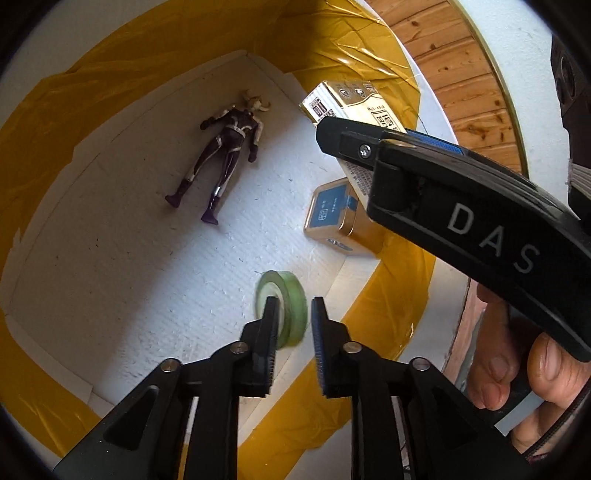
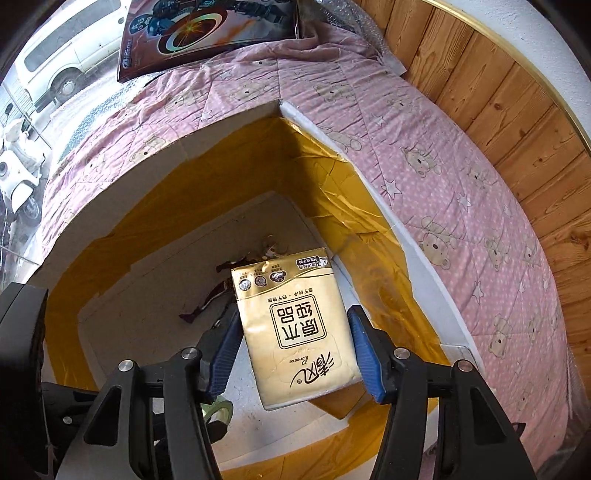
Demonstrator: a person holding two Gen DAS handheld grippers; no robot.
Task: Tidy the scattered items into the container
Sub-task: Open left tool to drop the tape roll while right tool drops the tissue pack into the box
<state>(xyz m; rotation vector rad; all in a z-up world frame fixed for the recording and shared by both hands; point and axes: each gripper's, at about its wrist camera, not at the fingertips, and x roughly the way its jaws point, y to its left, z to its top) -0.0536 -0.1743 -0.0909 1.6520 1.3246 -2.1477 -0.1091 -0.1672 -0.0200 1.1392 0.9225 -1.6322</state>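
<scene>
A white foam box (image 1: 147, 277) with yellow-taped walls fills the left wrist view. On its floor lie a dark purple action figure (image 1: 225, 147) and a blue-and-gold tin (image 1: 332, 214). My left gripper (image 1: 295, 306) is open over the box; a blurred green tape roll (image 1: 288, 288) sits just beyond its tips, free of the pads. My right gripper (image 2: 293, 314) is shut on a gold tissue pack (image 2: 295, 325) above the box's inside, with blue pads on both long sides. The pack (image 1: 347, 99) and one black right finger (image 1: 343, 140) also show in the left wrist view.
The box rim (image 2: 229, 125) rests on a pink bear-print quilt (image 2: 443, 184). A wooden wall (image 2: 498, 92) runs along the right. A dark toy carton (image 2: 207, 33) lies at the quilt's far end, by a window. A person's hand (image 1: 517, 369) grips the right tool.
</scene>
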